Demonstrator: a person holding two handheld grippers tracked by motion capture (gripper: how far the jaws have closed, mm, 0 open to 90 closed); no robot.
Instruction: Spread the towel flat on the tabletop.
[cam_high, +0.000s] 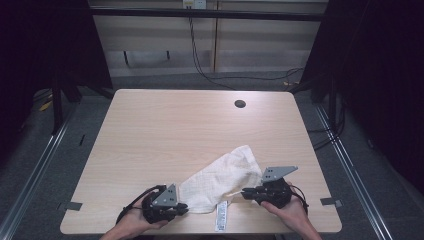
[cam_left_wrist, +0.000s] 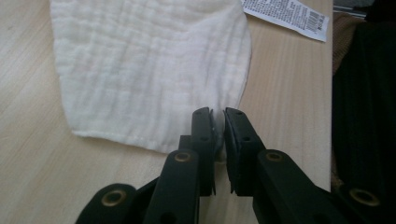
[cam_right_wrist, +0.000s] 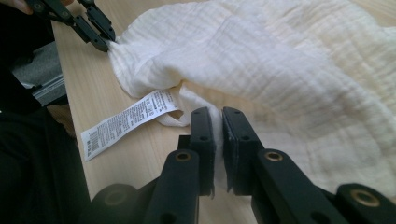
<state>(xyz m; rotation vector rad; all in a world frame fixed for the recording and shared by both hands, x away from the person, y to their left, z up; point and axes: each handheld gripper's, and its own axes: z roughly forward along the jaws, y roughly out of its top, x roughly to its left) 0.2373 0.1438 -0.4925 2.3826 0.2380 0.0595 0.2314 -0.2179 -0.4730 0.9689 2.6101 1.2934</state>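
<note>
The cloth's (cam_high: 222, 180) white tag (cam_high: 221, 216) at 6 o'clock carries print too small to read. The left hand-held gripper (cam_left_wrist: 218, 122) and right hand-held gripper (cam_right_wrist: 218, 122) each pinch a cloth edge, jaws nearly closed.

The far half of the table (cam_high: 165, 120) lies bare, so a hand could sweep across it freely; a small round hole (cam_high: 240, 104) sits flush near the far edge, right of the middle. The left side is open too, down to the near edge. Toward the near right, the white cloth (cam_high: 220, 179) spreads in a slanting band and bars the way along the tabletop between the left gripper (cam_high: 181, 207) and the right gripper (cam_high: 246, 192), each pinching an edge of it. Its paper label (cam_high: 221, 216) lies flat at the near edge.
</note>
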